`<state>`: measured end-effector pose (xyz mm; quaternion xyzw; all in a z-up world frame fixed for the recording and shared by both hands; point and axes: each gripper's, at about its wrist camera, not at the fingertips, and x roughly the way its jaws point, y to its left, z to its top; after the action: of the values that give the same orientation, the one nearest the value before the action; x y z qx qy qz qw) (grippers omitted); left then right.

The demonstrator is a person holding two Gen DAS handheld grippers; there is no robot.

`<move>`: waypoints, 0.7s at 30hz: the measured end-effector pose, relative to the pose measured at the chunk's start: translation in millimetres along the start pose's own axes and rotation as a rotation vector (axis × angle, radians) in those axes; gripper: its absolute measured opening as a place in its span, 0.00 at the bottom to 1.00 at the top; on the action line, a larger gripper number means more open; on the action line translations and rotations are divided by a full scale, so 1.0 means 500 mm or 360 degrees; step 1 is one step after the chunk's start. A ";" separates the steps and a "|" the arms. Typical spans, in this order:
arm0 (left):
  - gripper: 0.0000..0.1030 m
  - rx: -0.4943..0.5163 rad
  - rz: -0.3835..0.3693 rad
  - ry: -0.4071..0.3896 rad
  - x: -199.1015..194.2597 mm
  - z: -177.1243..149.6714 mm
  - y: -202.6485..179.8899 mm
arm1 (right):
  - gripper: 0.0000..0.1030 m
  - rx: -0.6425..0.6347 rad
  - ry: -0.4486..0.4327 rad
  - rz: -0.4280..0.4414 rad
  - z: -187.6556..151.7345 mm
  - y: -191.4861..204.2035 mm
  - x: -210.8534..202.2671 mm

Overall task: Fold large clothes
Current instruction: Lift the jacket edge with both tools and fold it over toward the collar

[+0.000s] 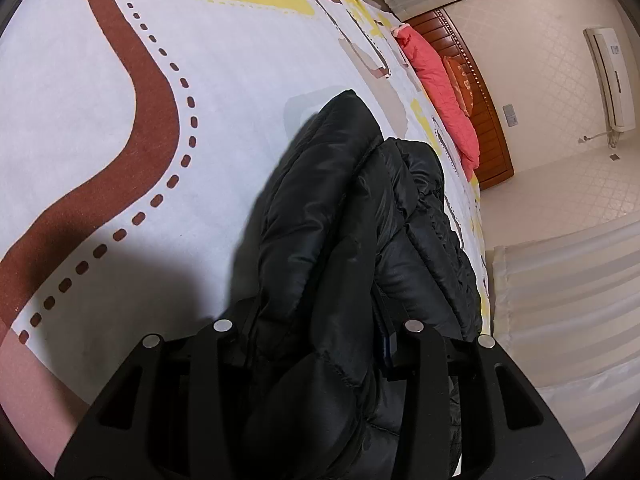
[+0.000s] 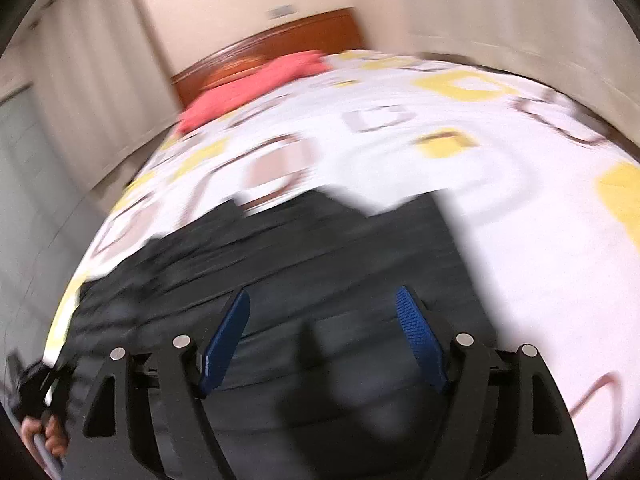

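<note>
A black puffer jacket lies on the patterned bedspread. In the left wrist view a thick fold of it runs up between the fingers of my left gripper, which is shut on it; only a sliver of one blue pad shows. The right wrist view is blurred. There my right gripper hangs open just above the spread jacket, blue pads wide apart with nothing between them.
A pink quilt lies by the wooden headboard at the bed's far end. Pale curtains and a standing air conditioner line the wall. A person's hand shows at the lower left edge of the right wrist view.
</note>
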<state>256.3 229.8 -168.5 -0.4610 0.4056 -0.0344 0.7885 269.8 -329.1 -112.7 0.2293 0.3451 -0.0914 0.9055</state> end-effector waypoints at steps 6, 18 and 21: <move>0.42 0.0028 -0.0021 0.0026 -0.001 0.001 0.002 | 0.73 0.0393 0.0329 0.0311 0.020 -0.186 0.097; 0.36 0.0201 -0.0071 0.0125 -0.003 0.000 -0.002 | 0.40 0.0451 0.0331 0.0622 -0.013 -0.189 0.151; 0.29 0.0193 -0.0076 0.0095 -0.012 -0.006 -0.011 | 0.35 0.0459 0.0301 0.0607 -0.010 -0.185 0.153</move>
<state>252.2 227.2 -161.4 -0.4208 0.4149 -0.0915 0.8015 294.1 -408.2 -199.6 0.4245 0.3621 0.0547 0.8281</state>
